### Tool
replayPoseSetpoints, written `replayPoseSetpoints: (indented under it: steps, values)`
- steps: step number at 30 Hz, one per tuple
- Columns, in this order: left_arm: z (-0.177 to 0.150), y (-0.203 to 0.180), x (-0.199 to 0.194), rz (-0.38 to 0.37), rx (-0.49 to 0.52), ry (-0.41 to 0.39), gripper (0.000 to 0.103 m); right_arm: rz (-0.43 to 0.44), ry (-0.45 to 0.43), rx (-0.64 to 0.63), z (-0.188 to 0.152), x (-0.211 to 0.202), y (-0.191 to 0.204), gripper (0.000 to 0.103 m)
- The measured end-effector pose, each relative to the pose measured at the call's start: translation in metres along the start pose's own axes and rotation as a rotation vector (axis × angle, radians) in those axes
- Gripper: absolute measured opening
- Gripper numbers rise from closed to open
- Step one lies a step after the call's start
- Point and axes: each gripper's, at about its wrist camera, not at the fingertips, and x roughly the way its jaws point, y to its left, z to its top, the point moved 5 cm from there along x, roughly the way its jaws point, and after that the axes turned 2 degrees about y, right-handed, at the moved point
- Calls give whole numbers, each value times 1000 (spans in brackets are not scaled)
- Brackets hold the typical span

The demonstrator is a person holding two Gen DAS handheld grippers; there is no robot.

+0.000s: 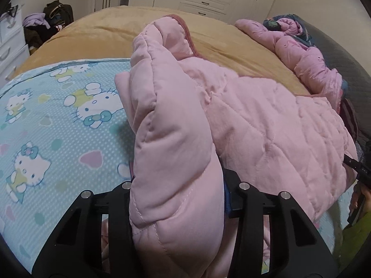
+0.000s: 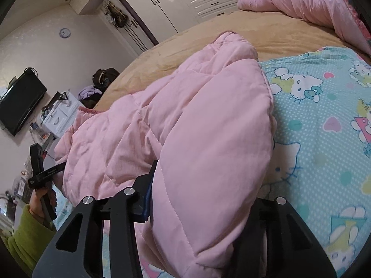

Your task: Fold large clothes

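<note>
Both grippers are pinching the puffy pink jacket [image 1: 243,120]. The left gripper [image 1: 178,192] and right gripper [image 2: 204,197] jaws are squeezing thick folds above the bed [image 1: 97,34].

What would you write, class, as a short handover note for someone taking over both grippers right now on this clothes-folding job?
Left gripper: shut on a padded edge of the pink quilted jacket.
Right gripper: shut on another padded edge of the same jacket.
Where: the jacket lies bunched across the cartoon-cat sheet and the tan blanket; a pink duvet is heaped at the far end of the bed.
Done: both edges gripped.
Left: no neat fold is visible yet; probably spread the jacket flat, then fold it.
</note>
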Motion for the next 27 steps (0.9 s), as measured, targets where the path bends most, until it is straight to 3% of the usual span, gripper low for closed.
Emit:
replayPoseSetpoints:
  steps: [16, 20, 25, 27]
  values:
    - [-62, -1, -55, -11, -7, 19, 37, -1, 41, -17, -53, -48, 25, 41]
    - [-78, 3, -60, -14, -19, 23, 37, -41, 60, -29, -65, -53, 26, 41]
    - [-87, 13, -54, 11, -48, 34, 38, -128, 77, -20, -72, -48, 24, 49]
    - [-89, 15, -52, 18, -56, 37, 40, -195, 80, -37, -75, -46, 24, 60]
